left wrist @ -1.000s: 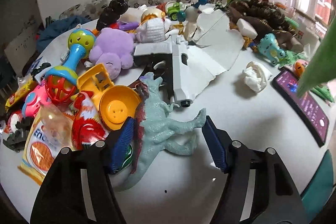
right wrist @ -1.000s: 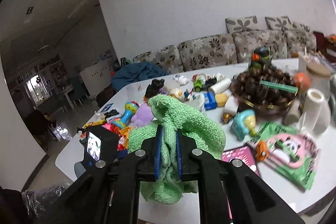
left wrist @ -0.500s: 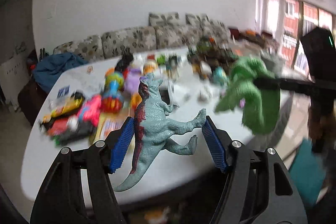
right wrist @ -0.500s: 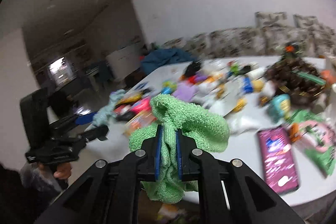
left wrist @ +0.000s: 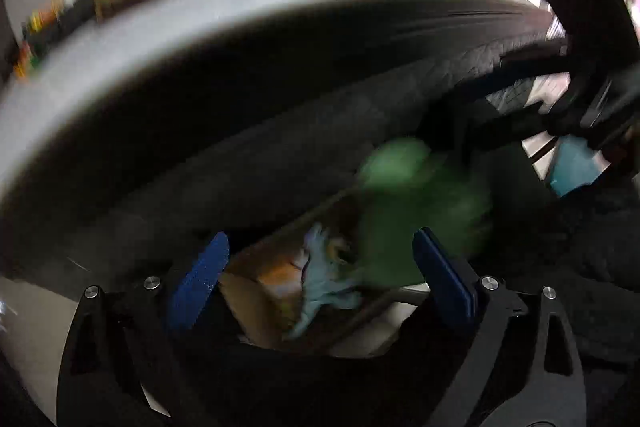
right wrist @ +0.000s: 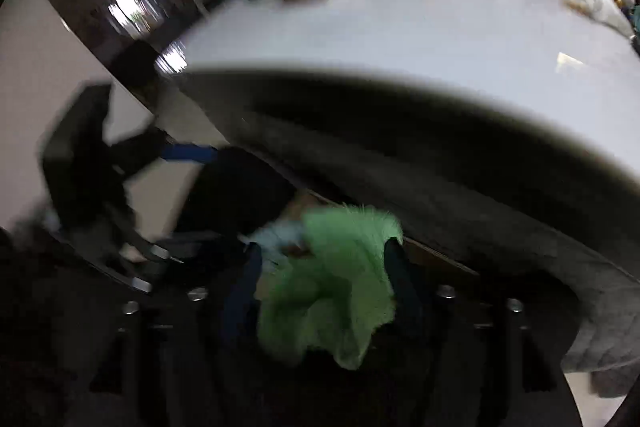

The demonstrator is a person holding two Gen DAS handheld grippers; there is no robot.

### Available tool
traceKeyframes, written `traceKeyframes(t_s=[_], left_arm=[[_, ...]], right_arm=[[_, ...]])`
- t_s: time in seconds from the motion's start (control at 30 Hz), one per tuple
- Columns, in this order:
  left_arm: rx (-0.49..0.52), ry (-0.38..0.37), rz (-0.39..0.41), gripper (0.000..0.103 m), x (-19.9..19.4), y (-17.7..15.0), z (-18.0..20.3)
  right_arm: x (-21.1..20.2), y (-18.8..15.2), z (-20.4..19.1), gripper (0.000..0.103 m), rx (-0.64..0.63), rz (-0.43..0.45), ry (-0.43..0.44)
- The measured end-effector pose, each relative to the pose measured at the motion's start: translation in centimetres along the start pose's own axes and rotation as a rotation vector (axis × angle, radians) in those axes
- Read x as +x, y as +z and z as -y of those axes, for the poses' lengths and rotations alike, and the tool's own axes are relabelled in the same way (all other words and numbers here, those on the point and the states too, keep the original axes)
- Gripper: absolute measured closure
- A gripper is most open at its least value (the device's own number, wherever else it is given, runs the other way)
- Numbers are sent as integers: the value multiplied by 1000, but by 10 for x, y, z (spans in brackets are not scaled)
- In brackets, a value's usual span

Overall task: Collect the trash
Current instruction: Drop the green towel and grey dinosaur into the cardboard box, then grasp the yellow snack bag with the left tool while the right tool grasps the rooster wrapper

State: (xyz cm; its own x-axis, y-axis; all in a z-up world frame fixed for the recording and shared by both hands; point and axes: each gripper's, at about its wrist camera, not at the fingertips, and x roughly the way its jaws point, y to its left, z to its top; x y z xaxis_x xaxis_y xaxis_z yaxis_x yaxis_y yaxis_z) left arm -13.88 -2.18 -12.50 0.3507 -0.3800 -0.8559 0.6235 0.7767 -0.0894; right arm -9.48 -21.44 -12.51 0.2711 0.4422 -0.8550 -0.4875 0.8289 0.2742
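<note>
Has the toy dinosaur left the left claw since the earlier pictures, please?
Yes. The toy dinosaur has dropped out of the open left claw into the cardboard box, below the white table's edge.

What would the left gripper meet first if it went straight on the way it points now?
Probably the pale blue dinosaur in the cardboard box below the open left gripper; blur leaves depth unclear.

My left tongs [left wrist: 318, 277]: matt black plastic arms, bright metal screws, blue ribbed rubbery pads [left wrist: 200, 281]. Green cloth [right wrist: 332, 287] looks fluffy, terry-like, rough nap. Dinosaur [left wrist: 320, 281] is smooth pale-blue plastic, blurred. Box [left wrist: 256, 295] under it is matt brown cardboard. Worktop [right wrist: 440, 39] is smooth white, slight sheen. My right tongs [right wrist: 324, 283]: dark plastic, blurred.
</note>
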Motion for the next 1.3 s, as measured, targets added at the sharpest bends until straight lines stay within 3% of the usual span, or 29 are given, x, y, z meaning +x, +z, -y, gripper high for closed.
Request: traceKeyframes(t_s=[0.1, 0.17, 0.3, 0.4, 0.53, 0.6, 0.83, 1.0, 1.17, 1.3], left_arm=[[-38, 15, 30, 12, -10, 0, -10], [-25, 34, 92, 12, -28, 5, -11], [-32, 57, 210, 12, -60, 24, -14], [-68, 84, 276, 12, -75, 35, -16], [-142, 96, 303, 12, -78, 43, -34], [-175, 91, 310, 12, -80, 42, -39], [-201, 91, 335, 12, -83, 46, -51], [-223, 102, 347, 12, -86, 53, -54], [-296, 145, 380, 12, -88, 76, -69], [-376, 188, 375, 12, -74, 113, -83]], right_arm=[[-32, 19, -16, 48, -76, 114, 19], [-56, 40, -23, 40, -119, 219, -29], [-68, 111, -14, 39, -111, 380, -181], [-43, 162, 2, 41, -93, 385, -211], [-6, 206, 24, 60, -54, 294, -194], [5, 215, 28, 65, -30, 257, -191], [29, 239, 28, 57, -47, 202, -211], [33, 250, 38, 60, 8, 210, -145], [2, 230, 46, 60, 48, 281, -96], [-29, 201, 53, 61, 91, 318, -38]])
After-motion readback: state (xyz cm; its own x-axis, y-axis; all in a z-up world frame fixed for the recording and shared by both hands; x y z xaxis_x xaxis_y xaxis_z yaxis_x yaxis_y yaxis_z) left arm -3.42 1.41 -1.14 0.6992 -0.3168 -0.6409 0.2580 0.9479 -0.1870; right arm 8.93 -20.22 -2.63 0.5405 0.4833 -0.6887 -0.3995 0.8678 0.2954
